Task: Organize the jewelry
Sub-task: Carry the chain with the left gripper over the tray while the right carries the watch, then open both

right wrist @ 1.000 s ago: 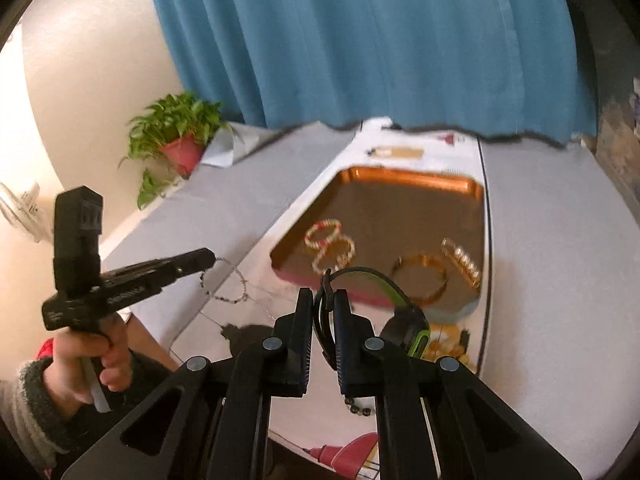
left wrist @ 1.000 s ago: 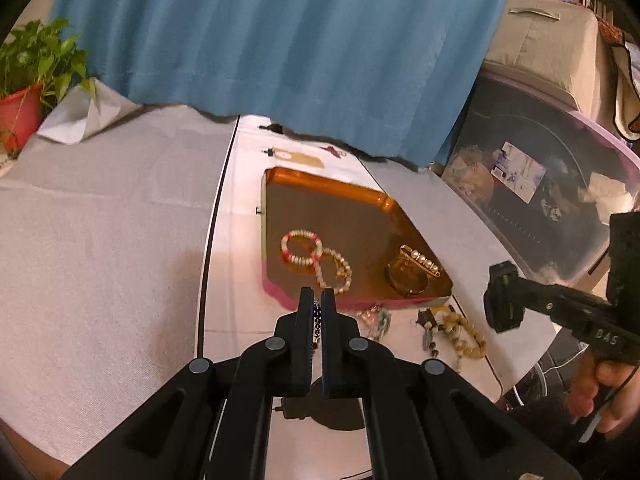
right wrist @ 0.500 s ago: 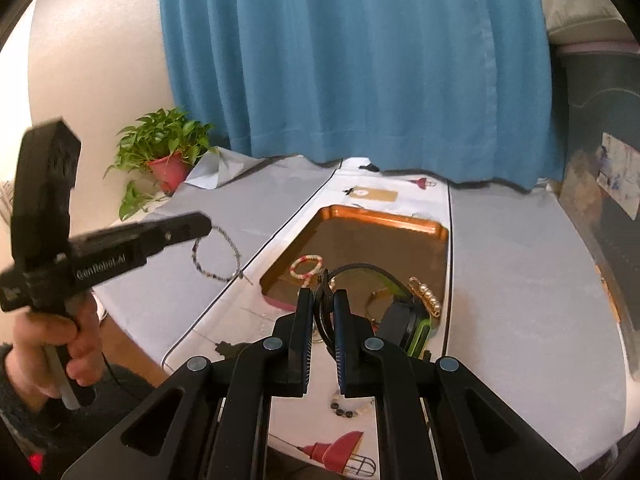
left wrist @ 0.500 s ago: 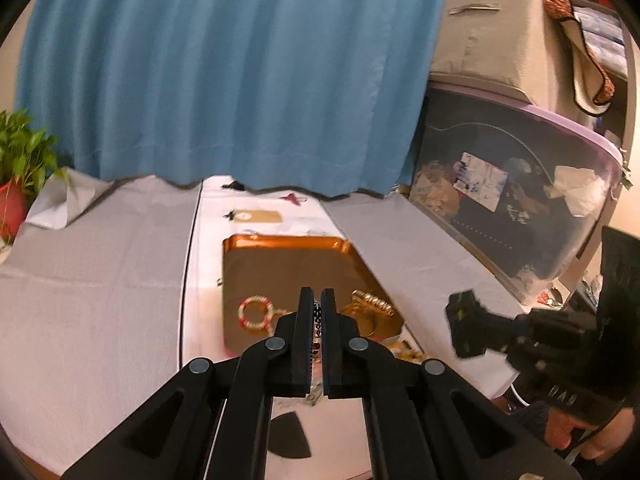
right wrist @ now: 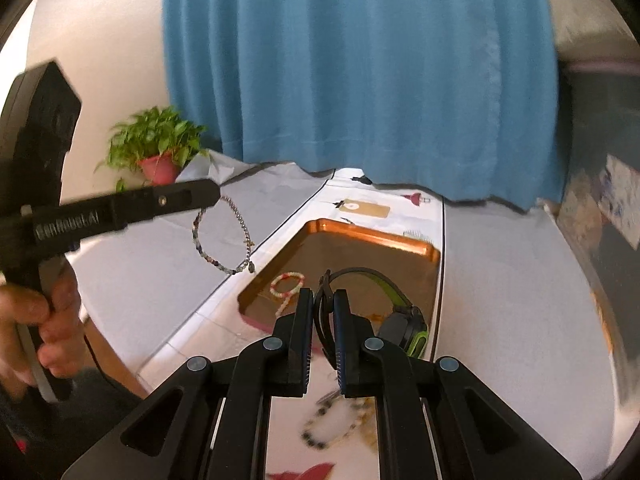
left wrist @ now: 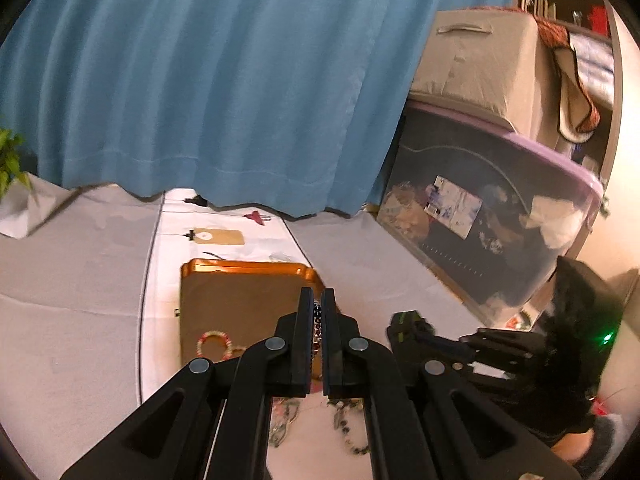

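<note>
The left claw [left wrist: 316, 312] is clamped on a beaded necklace [right wrist: 224, 236], a few dark and red beads showing between its jaws at the centre of the left wrist view; in the right wrist view the strand hangs as a loop from the claw's tip at centre left, above the grey cloth. The right claw [right wrist: 324, 304] pinches the black strap of a black-and-green watch [right wrist: 404, 324], whose band arcs to the right of the jaws with its case hanging at lower right of centre. Behind both claws an orange tray [right wrist: 372, 236] sits on the surface [right wrist: 500, 280], holding a red-and-white bead bracelet [right wrist: 286, 284] near its left side. More loose beaded pieces [right wrist: 328, 428] lie blurred on the white runner at the bottom of the frame, in front of the tray. A potted plant [right wrist: 156, 152] stands at the left, and a blue curtain [right wrist: 360, 72] fills the top of the frame.
</note>
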A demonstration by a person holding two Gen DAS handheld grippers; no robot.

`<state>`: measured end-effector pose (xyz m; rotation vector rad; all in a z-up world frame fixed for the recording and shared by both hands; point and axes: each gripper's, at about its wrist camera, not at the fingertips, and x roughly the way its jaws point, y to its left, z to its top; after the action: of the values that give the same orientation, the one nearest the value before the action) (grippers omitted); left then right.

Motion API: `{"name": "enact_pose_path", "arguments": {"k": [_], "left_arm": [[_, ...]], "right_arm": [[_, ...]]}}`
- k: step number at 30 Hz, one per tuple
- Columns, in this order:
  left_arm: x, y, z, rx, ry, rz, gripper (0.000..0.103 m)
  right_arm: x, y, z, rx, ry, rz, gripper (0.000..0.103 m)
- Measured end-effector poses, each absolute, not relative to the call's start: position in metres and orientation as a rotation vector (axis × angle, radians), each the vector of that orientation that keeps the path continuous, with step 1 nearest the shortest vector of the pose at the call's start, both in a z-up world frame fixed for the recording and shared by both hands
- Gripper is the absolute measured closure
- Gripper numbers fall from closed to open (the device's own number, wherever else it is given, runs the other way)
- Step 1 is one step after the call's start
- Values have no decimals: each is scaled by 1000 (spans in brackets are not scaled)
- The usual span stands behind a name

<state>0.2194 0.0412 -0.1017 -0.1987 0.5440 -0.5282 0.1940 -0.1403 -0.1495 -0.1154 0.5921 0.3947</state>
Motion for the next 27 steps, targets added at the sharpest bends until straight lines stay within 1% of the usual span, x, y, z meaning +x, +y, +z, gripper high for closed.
{"name": "enact_pose_path", "arguments": {"k": [10, 16, 20, 24, 27], "left_arm": [[283, 25, -125, -162, 586, -533, 102], [331, 7, -157, -184, 684, -544, 102], [357, 3, -189, -239, 771, -519, 102], [379, 2, -219, -226, 876, -435, 102], [383, 1, -232, -174, 905, -376, 102]], "right_arm": [[254, -141, -159, -98, 606, 416, 93], [297, -141, -178, -120, 654, 407, 93], [322, -136, -194, -111, 700, 395, 93], [339, -130, -215, -101, 766, 372, 93], [349, -125, -227, -96, 811, 365, 93]]}}
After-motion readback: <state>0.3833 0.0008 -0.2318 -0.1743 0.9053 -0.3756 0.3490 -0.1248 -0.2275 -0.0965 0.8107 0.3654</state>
